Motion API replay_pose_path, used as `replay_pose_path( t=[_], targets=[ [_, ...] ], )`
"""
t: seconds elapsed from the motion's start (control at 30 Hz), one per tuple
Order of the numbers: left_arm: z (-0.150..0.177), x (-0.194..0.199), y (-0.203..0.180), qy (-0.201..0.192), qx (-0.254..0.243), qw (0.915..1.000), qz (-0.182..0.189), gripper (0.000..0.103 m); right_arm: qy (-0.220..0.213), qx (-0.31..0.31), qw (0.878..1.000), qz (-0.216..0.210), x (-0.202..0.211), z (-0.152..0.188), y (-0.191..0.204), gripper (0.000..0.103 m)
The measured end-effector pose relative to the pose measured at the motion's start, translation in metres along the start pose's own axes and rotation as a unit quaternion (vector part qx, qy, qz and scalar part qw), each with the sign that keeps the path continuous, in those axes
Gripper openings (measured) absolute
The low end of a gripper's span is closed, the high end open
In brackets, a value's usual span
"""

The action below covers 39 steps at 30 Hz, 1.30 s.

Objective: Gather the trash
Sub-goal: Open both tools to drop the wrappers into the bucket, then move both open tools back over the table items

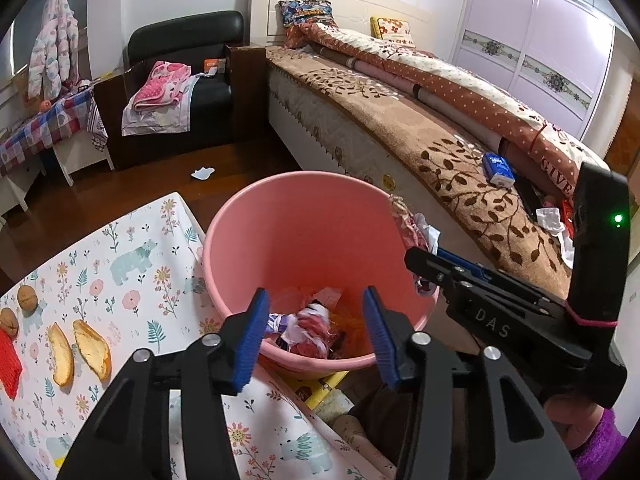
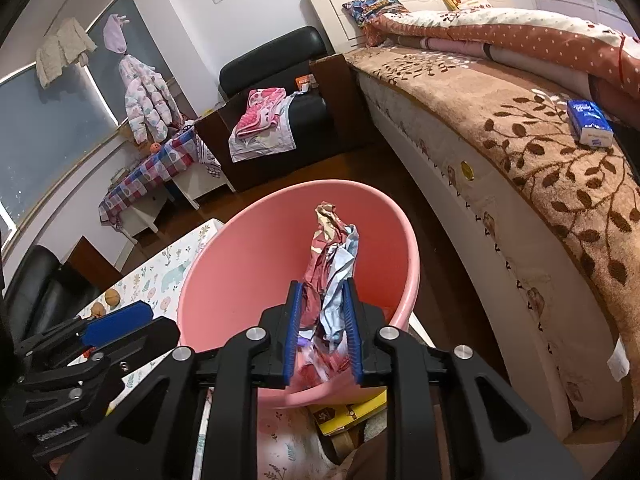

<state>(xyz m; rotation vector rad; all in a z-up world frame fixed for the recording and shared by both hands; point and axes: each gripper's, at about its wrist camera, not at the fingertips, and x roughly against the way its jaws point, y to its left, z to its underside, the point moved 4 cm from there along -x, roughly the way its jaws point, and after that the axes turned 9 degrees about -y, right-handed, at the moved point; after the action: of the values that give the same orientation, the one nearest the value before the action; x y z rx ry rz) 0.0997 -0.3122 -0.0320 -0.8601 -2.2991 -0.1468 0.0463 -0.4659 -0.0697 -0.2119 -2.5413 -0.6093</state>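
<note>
A pink bucket (image 1: 316,232) stands beside the floral-cloth table (image 1: 120,264); crumpled wrappers (image 1: 312,324) lie at its bottom. My left gripper (image 1: 314,316) is open and empty, just above the bucket's near rim. My right gripper (image 2: 322,308) is shut on a crumpled wrapper (image 2: 332,248) and holds it over the bucket (image 2: 256,256); it also shows at the bucket's right rim in the left wrist view (image 1: 416,236). Two orange peels (image 1: 78,350), two walnuts (image 1: 27,298) and a red wrapper (image 1: 8,364) lie on the table.
A bed (image 1: 420,128) with a brown leaf-pattern blanket runs along the right, with a blue tissue pack (image 1: 498,168) and scraps (image 1: 554,220) on it. A white scrap (image 1: 202,174) lies on the wood floor. A black armchair (image 1: 188,80) stands behind.
</note>
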Motion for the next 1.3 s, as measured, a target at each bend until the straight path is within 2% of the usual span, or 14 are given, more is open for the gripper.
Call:
replay_pose_path(
  t=[0.1, 0.5, 0.73, 1.0, 1.3],
  targets=[
    [-0.001, 0.005, 0.003, -0.004, 0.005, 1.0000, 0.002, 0.050, -0.005, -0.008, 1.000, 0.000, 0.003, -0.001, -0.002, 0.035],
    [-0.006, 0.038, 0.019, -0.036, 0.026, 0.9990, 0.001, 0.051, -0.021, 0.002, 1.000, -0.001, 0.023, -0.001, 0.011, 0.036],
    [-0.007, 0.075, 0.049, -0.066, 0.050, 0.9963, -0.020, 0.051, -0.034, 0.015, 0.999, -0.009, 0.038, -0.003, 0.025, 0.036],
    [0.006, 0.137, 0.111, -0.098, 0.079, 0.9886, -0.083, 0.051, -0.043, 0.038, 0.998, -0.040, 0.050, 0.000, 0.057, 0.036],
    [0.048, 0.194, 0.191, -0.104, 0.137, 0.9710, -0.166, 0.051, -0.027, 0.073, 0.993, -0.087, 0.048, 0.017, 0.100, 0.036]
  ],
)
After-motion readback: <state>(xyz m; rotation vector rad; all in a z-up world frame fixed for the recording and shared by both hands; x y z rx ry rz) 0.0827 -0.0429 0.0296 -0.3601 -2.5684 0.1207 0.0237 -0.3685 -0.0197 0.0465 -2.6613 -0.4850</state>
